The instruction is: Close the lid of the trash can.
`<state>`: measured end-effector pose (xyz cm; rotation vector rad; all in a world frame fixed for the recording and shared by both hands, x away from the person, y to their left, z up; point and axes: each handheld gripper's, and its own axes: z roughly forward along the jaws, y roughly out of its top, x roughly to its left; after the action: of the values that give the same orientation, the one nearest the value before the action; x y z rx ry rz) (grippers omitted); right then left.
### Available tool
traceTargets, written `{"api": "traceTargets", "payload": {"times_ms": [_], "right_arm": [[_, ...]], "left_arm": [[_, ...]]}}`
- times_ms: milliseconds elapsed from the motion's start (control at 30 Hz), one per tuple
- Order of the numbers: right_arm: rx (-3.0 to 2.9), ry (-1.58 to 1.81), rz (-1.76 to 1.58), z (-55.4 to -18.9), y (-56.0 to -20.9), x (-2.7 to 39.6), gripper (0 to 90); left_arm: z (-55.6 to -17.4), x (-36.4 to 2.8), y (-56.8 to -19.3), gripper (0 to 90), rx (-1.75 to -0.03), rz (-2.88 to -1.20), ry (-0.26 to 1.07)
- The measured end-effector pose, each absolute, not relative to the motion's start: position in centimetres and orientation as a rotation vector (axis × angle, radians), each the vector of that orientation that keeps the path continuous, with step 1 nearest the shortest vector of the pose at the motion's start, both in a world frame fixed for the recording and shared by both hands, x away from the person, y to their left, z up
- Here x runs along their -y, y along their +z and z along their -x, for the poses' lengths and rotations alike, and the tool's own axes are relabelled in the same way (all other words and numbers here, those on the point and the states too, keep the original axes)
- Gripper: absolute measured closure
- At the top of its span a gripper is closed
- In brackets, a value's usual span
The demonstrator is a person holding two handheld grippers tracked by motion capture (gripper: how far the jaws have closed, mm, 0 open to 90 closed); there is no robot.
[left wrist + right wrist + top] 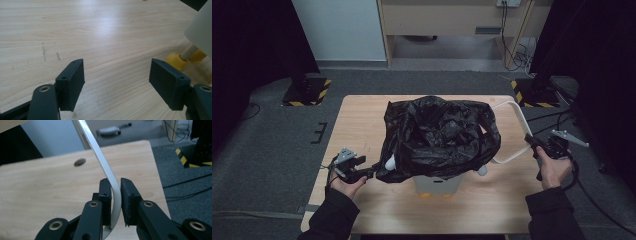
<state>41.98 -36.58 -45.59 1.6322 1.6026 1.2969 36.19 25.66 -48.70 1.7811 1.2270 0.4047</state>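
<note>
While the person's two hands sit at opposite sides of the table, each camera adds its own part:

Bin: a small white bin (438,183) stands near the front middle of the wooden table (362,120), draped in a black bag (439,132) that hides most of it in the high view.

Handle: a thin white handle (518,127) loops out from the bin's right side toward the table's right edge.

Right gripper: in the high view the right gripper (532,141) sits at the far end of that loop. The right gripper view shows the detail: the right gripper (115,195) has its jaws clamped on the bend of the handle (110,177), one pad on each side of the strip.

Left gripper: in the high view the left gripper (371,170) lies low at the bag's lower left edge, so close that contact cannot be told. The left gripper view settles the jaws: the left gripper (116,75) stands wide apart with bare tabletop (100,37) between the pads.

Bin foot: the left gripper view alone gives the bin's white wall (201,30) and a yellow wheel (176,60) under it, just right of the jaws.
</note>
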Motion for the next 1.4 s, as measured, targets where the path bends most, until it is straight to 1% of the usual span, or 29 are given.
{"api": "traceTargets", "payload": {"times_ms": [267,700,967,1400], "right_arm": [[-1.449,1.397,-1.575,-41.8,-44.0,36.1,80.0],[-1.352,1.517,-1.489,-42.9,-41.0,35.2,80.1],[-1.232,1.604,-1.431,-43.9,-37.2,35.4,80.4],[-1.199,1.78,-1.283,-44.3,-32.5,33.5,80.2]], "left_arm": [[-36.3,-25.6,-48.8,27.9,-1.227,-1.785,0.402],[-36.3,-25.7,-48.8,28.0,-1.235,-1.788,0.41],[-36.2,-25.7,-48.8,28.0,-1.235,-1.789,0.412],[-36.2,-25.8,-48.7,28.0,-1.232,-1.785,0.414]]}}
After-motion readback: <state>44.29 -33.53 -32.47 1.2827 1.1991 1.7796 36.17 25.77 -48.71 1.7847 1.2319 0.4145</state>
